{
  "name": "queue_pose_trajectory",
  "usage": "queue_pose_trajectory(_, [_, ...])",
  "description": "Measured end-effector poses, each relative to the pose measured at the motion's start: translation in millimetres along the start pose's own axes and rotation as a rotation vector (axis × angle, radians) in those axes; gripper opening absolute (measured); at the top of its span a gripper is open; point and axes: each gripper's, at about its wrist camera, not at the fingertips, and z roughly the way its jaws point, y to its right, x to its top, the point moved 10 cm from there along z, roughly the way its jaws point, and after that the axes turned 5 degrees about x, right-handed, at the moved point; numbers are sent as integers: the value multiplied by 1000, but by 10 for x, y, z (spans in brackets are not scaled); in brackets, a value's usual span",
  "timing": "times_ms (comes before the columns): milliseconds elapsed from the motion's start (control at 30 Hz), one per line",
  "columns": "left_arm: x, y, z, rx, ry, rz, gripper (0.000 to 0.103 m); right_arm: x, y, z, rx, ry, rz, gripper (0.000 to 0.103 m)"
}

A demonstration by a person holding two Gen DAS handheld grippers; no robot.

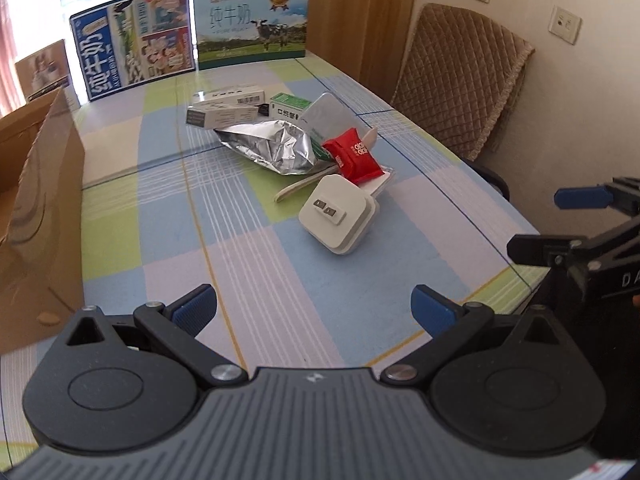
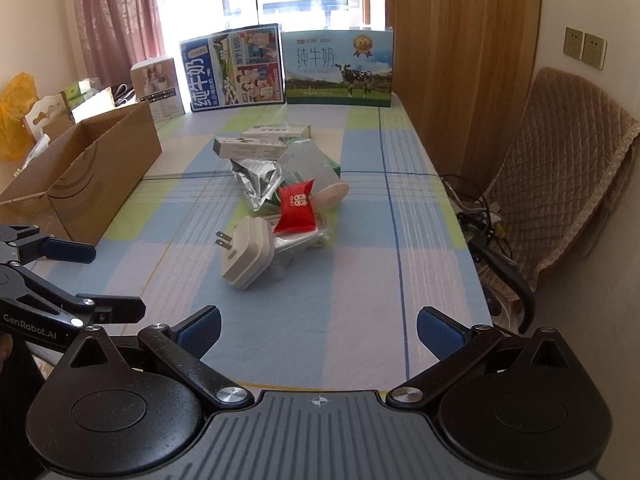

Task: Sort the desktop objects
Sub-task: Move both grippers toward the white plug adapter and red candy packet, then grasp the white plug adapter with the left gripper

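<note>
A pile of objects lies mid-table: a white plug adapter (image 1: pixel 338 214) (image 2: pixel 248 256) nearest me, a red snack packet (image 1: pixel 354 156) (image 2: pixel 296 208), a crumpled silver foil bag (image 1: pixel 272 146) (image 2: pixel 258 180), several small white and green boxes (image 1: pixel 228 110) (image 2: pixel 256 146), a clear plastic bag and a wooden spoon (image 1: pixel 296 189). My left gripper (image 1: pixel 314 312) is open and empty, short of the adapter. My right gripper (image 2: pixel 318 330) is open and empty, also short of the pile. Each gripper shows at the edge of the other's view, the right one (image 1: pixel 560 220) and the left one (image 2: pixel 80 276).
An open cardboard box (image 1: pixel 36 200) (image 2: pixel 84 172) stands at the table's left. Two milk cartons (image 1: pixel 192 36) (image 2: pixel 288 68) stand upright at the far edge. A padded chair (image 1: pixel 460 76) (image 2: pixel 560 168) is at the right, with cables on the floor.
</note>
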Motion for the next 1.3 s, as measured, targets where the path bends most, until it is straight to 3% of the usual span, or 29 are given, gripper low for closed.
queue_pose_trajectory(367, [85, 141, 512, -121, -43, 162, 98, 95, 136, 326, 6, -30, -3, 101])
queue_pose_trajectory(900, [385, 379, 1155, -190, 46, 491, 88, 173, 259, 706, -8, -62, -48, 101])
queue_pose_trajectory(1000, [420, 402, 1238, -212, 49, 514, 84, 194, 292, 746, -14, -63, -48, 101])
queue_pose_trajectory(1067, [434, 409, 1301, -226, 37, 520, 74, 206, 304, 762, -17, -62, -46, 101])
queue_pose_trajectory(1233, [442, 398, 1380, -243, 25, 505, 62, 223, 323, 807, -18, -66, -43, 101])
queue_pose_trajectory(1300, [429, 393, 1359, -239, 24, 500, 62, 229, 319, 827, -14, -68, -43, 101])
